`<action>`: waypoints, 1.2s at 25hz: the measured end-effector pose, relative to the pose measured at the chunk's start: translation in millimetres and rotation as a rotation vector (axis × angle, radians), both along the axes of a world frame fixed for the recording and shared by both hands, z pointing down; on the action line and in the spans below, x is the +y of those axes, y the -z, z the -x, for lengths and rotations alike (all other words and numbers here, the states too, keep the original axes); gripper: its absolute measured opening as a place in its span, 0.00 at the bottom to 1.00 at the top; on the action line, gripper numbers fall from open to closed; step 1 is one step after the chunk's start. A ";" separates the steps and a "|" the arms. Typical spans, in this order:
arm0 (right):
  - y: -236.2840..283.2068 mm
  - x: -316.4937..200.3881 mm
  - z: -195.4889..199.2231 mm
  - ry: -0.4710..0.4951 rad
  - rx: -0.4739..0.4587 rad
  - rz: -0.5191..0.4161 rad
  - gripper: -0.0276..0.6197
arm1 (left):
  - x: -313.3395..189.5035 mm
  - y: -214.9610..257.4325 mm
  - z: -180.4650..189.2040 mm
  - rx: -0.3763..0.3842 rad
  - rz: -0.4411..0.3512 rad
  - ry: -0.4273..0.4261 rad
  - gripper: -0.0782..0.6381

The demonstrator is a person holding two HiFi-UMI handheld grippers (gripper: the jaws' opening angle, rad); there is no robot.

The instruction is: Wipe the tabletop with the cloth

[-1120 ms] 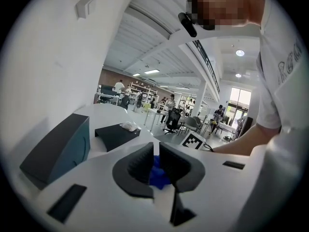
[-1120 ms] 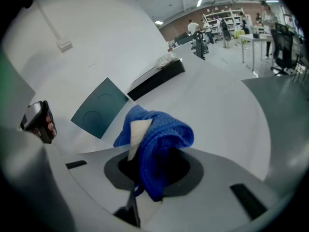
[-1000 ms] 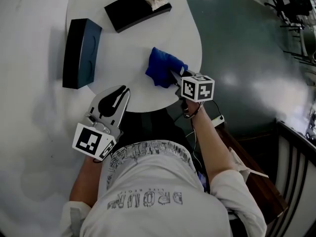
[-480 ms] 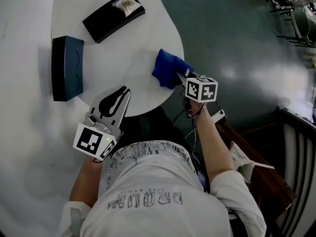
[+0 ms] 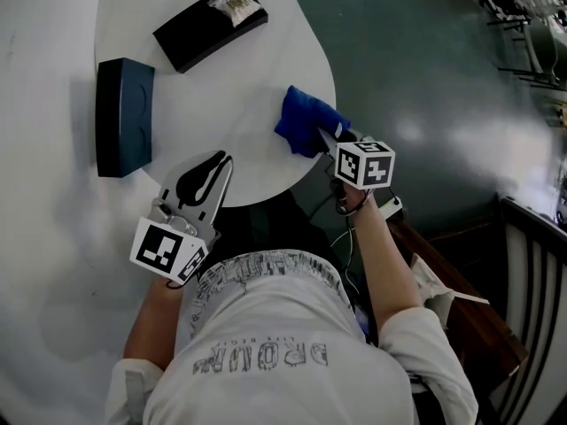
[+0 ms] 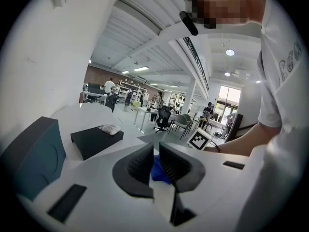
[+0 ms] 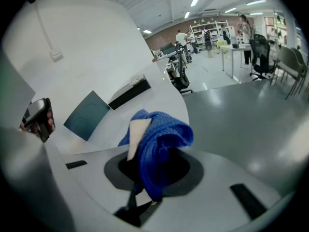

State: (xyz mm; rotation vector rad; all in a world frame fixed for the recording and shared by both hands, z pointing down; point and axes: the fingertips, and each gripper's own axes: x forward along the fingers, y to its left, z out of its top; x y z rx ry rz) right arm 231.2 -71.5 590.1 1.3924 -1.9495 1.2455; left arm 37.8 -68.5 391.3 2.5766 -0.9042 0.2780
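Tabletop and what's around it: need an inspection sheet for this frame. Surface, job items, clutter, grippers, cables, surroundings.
Surface: round white tabletop, no spills seen.
Job's things: blue cloth, bunched near the table's right edge.
Clutter: dark teal box on the left; black tray at the far side with a small packet on it.
Grippers: right hand-held gripper shut on the cloth; left hand-held gripper at the near edge, jaws together, holding nothing.
Cables: thin cable by the right wrist, off the table.
Surroundings: grey-green floor; desks and office chairs far off.
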 end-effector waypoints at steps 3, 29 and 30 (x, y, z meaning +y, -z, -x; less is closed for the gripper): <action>18.7 -3.0 18.1 0.025 -0.019 -0.030 0.17 | 1.3 -0.4 11.0 0.005 0.003 0.017 0.18; 70.4 50.7 332.9 0.597 -0.250 0.015 0.17 | 51.3 -1.2 215.4 0.030 0.005 0.403 0.18; 66.2 50.9 338.3 0.607 -0.238 0.022 0.17 | 54.1 -2.9 221.9 0.030 0.008 0.415 0.18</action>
